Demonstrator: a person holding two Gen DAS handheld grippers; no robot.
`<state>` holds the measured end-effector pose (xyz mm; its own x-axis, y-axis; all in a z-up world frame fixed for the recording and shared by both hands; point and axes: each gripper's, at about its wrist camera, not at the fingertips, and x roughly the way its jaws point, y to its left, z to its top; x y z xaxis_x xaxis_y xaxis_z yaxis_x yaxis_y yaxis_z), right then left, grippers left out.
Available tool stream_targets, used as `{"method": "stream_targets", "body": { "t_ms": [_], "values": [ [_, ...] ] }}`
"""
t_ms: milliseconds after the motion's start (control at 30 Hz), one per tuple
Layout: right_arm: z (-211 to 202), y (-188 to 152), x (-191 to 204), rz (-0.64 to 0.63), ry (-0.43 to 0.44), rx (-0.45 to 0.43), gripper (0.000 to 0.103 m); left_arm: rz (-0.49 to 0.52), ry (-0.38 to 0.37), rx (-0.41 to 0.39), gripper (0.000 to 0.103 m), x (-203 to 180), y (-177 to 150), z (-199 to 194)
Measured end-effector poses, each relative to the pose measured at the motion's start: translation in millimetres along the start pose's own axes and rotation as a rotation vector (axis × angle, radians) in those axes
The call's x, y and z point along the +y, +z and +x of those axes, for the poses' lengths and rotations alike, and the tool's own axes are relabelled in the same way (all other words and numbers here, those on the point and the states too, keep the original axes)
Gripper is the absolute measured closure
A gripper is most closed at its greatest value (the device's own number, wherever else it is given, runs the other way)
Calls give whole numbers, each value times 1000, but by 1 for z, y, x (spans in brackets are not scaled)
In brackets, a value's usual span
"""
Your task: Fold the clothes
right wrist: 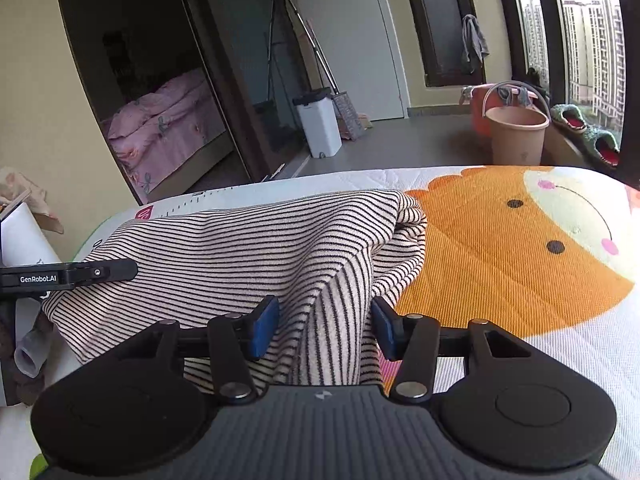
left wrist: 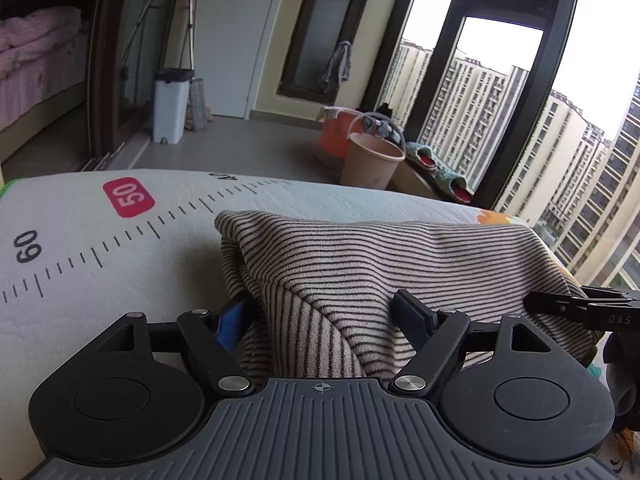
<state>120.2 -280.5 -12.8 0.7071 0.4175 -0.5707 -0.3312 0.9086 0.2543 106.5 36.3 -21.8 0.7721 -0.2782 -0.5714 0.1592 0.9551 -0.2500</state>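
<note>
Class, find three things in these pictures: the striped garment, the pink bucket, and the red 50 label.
striped garment (left wrist: pixel 380 256), left wrist view, upper folded layer.
pink bucket (right wrist: pixel 516 140), right wrist view, outer wall.
red 50 label (left wrist: pixel 128 197), left wrist view, centre of the patch.

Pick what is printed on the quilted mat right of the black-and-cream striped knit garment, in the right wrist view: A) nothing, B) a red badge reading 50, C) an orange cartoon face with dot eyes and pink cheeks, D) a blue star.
C: the orange cartoon face lies on the quilted mat beside the striped knit garment.
</note>
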Motion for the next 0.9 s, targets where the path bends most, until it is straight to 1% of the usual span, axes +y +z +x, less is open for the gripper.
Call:
{"method": "stream_targets", "body": {
  "t_ms": [33, 67, 100, 133, 167, 200, 267, 367, 433, 500, 567, 600, 667, 733, 767, 800, 833, 900],
  "values": [
    [2, -1, -1, -7, -14, -15, 43, -4, 5, -6, 11, 1, -2, -1],
    [4, -3, -3, -6, -36, -32, 27, -10, 10, -11, 8, 1, -6, -5],
    [4, -5, -5, 12, -54, -44, 14, -25, 6, -15, 8, 3, -9, -9],
    [2, -7, -9, 39, -54, -50, 12, -41, 1, -19, 7, 6, -13, -13],
    [-1, -9, -12, 67, -50, -61, 8, -56, -3, -22, 5, 8, -16, -17],
    [-7, -12, -15, 94, -57, -79, 0, -68, -12, -25, 5, 9, -19, -23],
    [-18, -18, -20, 145, -71, -105, 0, -76, -30, -38, 4, 8, -27, -40],
    [-33, -34, -20, 189, -79, -81, 0, -104, -51, -82, 0, -3, -46, -72],
    [-48, -48, -13, 196, -63, -91, 0, -138, -57, -111, 0, -14, -62, -91],
    [-69, -68, -7, 205, -45, -152, 0, -171, -58, -128, 0, -29, -81, -110],
    [-91, -90, 4, 210, -49, -248, 0, -184, -56, -113, 0, -42, -93, -119],
    [-100, -97, 11, 201, -72, -283, 0, -190, -54, -105, 0, -49, -98, -124],
    [-117, -107, 31, 168, -150, -334, 0, -194, -47, -119, 0, -61, -107, -134],
    [-138, -117, 50, 132, -232, -418, 0, -168, -53, -155, 0, -75, -116, -146],
    [-149, -123, 58, 117, -262, -463, 0, -124, -37, -177, 0, -84, -122, -153],
    [-159, -130, 65, 107, -272, -495, 0, -79, -20, -199, 0, -93, -127, -160],
    [-167, -136, 70, 99, -270, -502, 0, -34, -2, -221, 0, -102, -133, -167],
    [-183, -151, 81, 84, -262, -506, 0, 19, -20, -231, 0, -114, -139, -182]
  ]
}}
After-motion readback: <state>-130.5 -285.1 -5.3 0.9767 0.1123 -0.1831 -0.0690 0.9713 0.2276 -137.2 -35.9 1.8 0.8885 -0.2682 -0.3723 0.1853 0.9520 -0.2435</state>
